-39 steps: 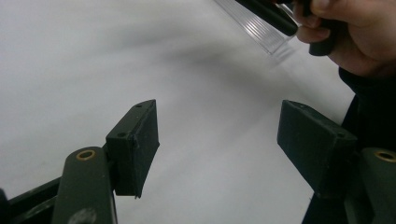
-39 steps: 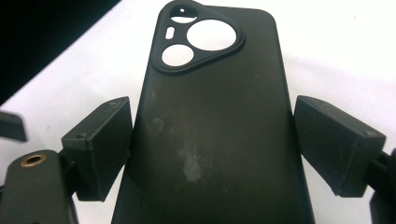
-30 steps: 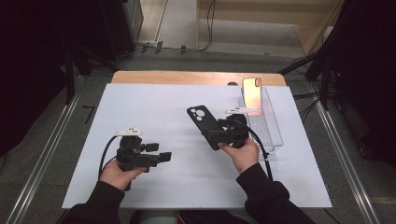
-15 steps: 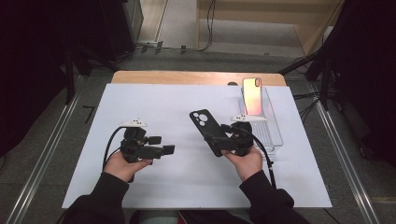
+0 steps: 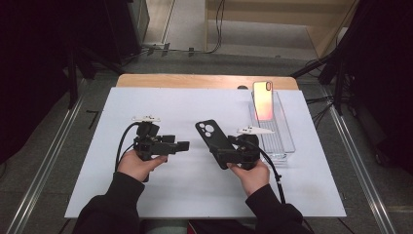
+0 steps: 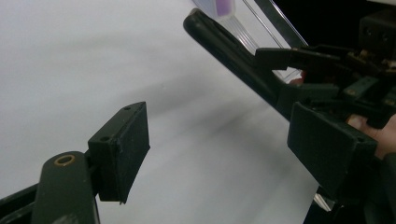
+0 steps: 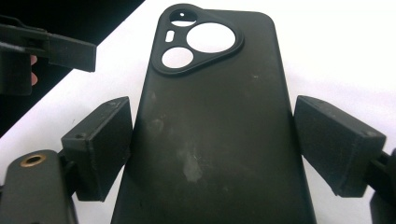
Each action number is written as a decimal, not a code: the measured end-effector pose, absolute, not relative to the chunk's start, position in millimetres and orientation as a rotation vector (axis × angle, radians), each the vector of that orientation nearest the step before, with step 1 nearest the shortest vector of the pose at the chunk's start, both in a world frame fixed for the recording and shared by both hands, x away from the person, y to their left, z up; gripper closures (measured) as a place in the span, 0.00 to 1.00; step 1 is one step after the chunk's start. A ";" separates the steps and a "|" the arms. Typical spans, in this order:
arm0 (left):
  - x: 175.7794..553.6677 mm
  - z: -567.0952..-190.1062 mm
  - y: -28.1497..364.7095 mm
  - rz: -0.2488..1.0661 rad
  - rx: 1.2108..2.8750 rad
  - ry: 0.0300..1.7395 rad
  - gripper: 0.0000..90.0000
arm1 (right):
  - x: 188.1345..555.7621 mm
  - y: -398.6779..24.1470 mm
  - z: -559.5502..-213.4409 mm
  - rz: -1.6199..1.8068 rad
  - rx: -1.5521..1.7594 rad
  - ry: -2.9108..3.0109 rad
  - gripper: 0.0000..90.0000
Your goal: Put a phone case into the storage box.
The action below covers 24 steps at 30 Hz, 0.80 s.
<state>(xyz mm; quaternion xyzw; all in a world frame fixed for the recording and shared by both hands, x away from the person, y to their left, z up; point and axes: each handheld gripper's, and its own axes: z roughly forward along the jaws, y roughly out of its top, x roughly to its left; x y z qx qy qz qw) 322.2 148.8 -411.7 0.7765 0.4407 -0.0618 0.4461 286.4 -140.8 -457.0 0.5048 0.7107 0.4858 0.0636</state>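
Note:
My right gripper (image 5: 221, 155) is shut on the lower part of a black phone case (image 5: 210, 135), which it holds off the white mat with the camera cut-outs pointing up and left. In the right gripper view the case (image 7: 215, 116) lies back-up between the two pads, one against each long edge. Left of it my left gripper (image 5: 181, 146) points right toward the case; its jaws are open with nothing between them. In the left gripper view the pads (image 6: 121, 149) stand wide apart, and the case (image 6: 224, 42) slants across the top right.
A clear plastic tray (image 5: 280, 139) sits at the right of the white mat (image 5: 170, 195), with a pink-orange phone (image 5: 263, 101) leaning upright at its far end. The mat covers a wooden table (image 5: 204, 80). Dark stands and cables flank the table.
My left gripper has moved right and a little up, toward the case. My right gripper has drawn slightly nearer the person, still holding the case.

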 end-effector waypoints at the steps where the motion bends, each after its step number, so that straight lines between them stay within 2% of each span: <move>1: 323.2 -411.4 147.8 -0.149 1.919 1.097 0.24 | 286.2 -138.9 -457.8 1.470 1.531 2.143 0.14; 14: 336.8 -410.0 140.6 -0.170 1.877 1.156 0.25 | 281.7 -117.3 -468.1 1.528 1.591 2.072 0.14; 24: 342.9 -410.1 132.8 -0.130 1.866 1.174 0.27 | 271.2 -109.6 -471.0 1.582 1.594 1.977 0.14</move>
